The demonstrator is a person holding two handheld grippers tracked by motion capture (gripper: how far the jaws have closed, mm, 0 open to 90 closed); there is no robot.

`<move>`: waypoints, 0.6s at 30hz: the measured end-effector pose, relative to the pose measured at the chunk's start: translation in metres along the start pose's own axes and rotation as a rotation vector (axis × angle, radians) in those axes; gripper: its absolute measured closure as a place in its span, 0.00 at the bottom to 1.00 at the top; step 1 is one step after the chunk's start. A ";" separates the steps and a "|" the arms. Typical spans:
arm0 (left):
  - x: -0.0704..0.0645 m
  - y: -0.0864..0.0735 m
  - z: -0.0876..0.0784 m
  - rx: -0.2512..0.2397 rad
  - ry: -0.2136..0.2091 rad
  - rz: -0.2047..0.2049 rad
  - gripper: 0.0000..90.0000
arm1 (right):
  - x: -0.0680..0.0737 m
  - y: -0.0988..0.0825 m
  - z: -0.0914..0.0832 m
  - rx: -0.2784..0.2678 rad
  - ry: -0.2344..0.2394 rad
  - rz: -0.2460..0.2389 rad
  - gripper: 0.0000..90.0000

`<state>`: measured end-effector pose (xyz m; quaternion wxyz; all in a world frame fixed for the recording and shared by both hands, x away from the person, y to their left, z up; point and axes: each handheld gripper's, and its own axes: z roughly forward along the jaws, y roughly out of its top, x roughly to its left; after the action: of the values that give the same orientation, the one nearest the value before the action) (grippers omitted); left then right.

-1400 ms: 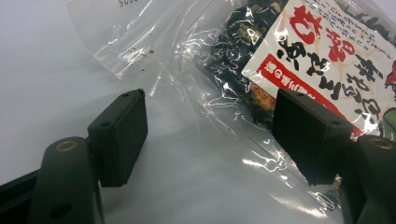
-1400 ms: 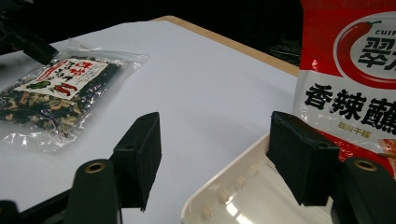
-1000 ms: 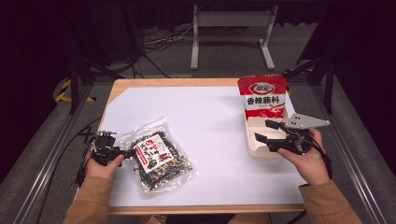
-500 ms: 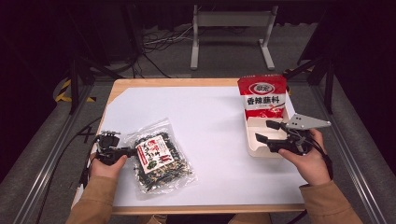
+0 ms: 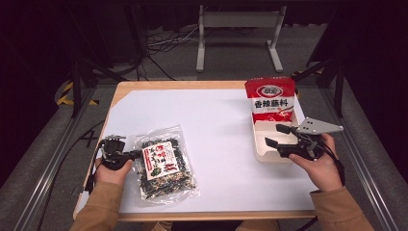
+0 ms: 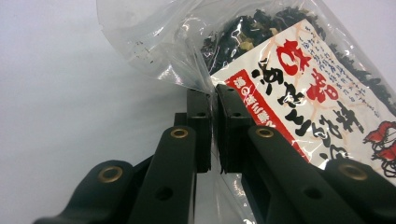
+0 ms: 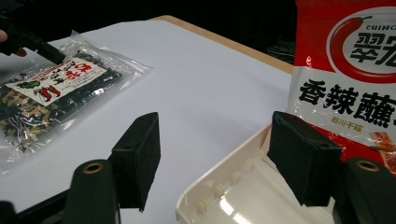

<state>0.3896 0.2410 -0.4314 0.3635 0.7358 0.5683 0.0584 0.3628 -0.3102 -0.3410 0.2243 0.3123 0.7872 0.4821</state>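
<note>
My left gripper (image 5: pixel 137 154) sits at the near left of the table, and its jaws have just been closing — they now pinch the clear plastic edge of the dried seaweed-mix bag (image 5: pixel 164 162) between them. In the left gripper view the two black pads (image 6: pixel 198 126) stand almost together with the crinkled film caught in the slit. The bag lies flat on the white table sheet (image 5: pixel 211 130), just right of my left hand (image 5: pixel 111 169), its red-and-white label facing up and its dark contents showing through.

Well apart, at the right edge, my right gripper (image 5: pixel 279 136) hovers over the white plastic tray (image 5: pixel 262 155) — its jaws spread wide, nothing between them. In the right gripper view one pad hangs over the sheet and the other over the tray's inside. The red chili-seasoning packet (image 5: pixel 270 100) leans at the tray's far end, its lower end inside the tray.
</note>
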 end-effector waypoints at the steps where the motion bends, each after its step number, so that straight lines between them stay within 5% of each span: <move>1: 0.000 0.001 -0.002 -0.008 -0.003 0.005 0.95 | 0.000 0.000 0.000 -0.001 0.000 -0.001 0.38; 18: -0.018 0.014 -0.046 -0.195 -0.088 0.068 0.96 | 0.004 0.003 0.001 -0.010 0.008 -0.004 0.39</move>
<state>0.3719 0.2457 -0.3837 0.4559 0.7175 0.5182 0.0936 0.3615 -0.3059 -0.3388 0.2238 0.3077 0.7863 0.4869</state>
